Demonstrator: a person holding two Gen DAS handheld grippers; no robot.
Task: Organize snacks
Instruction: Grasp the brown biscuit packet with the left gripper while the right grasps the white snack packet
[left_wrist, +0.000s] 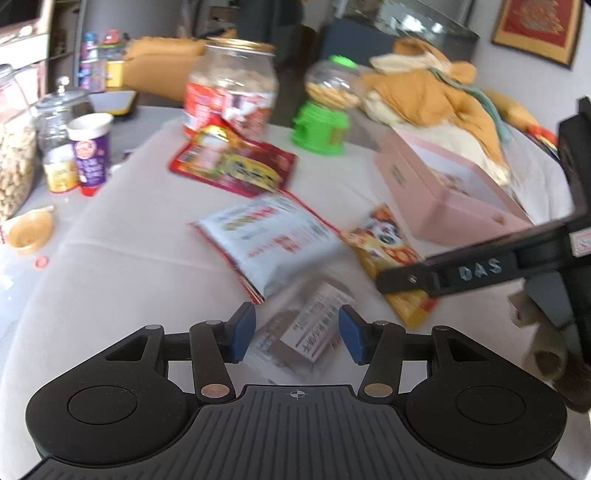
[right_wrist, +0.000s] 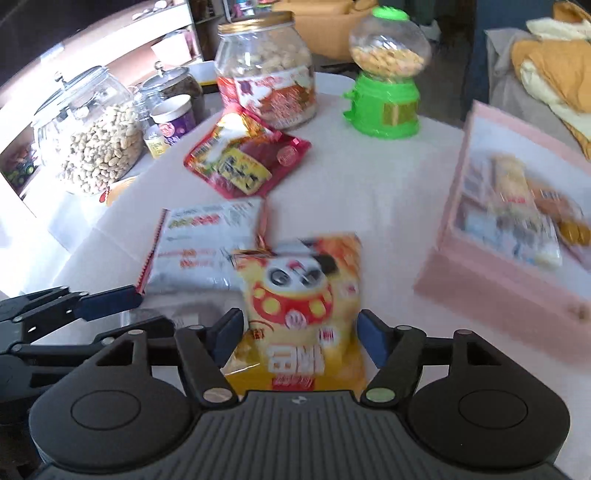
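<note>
My left gripper is open around a clear packet with a brown snack and a white label lying on the white table. My right gripper is open around a yellow panda snack bag, which also shows in the left wrist view. A white and red snack bag lies between them. A red snack pouch lies farther back. An open pink box at the right holds several snacks.
A large labelled jar and a green candy dispenser stand at the back. A peanut jar, smaller jars and a purple cup stand at the left. Orange cloth lies behind the box.
</note>
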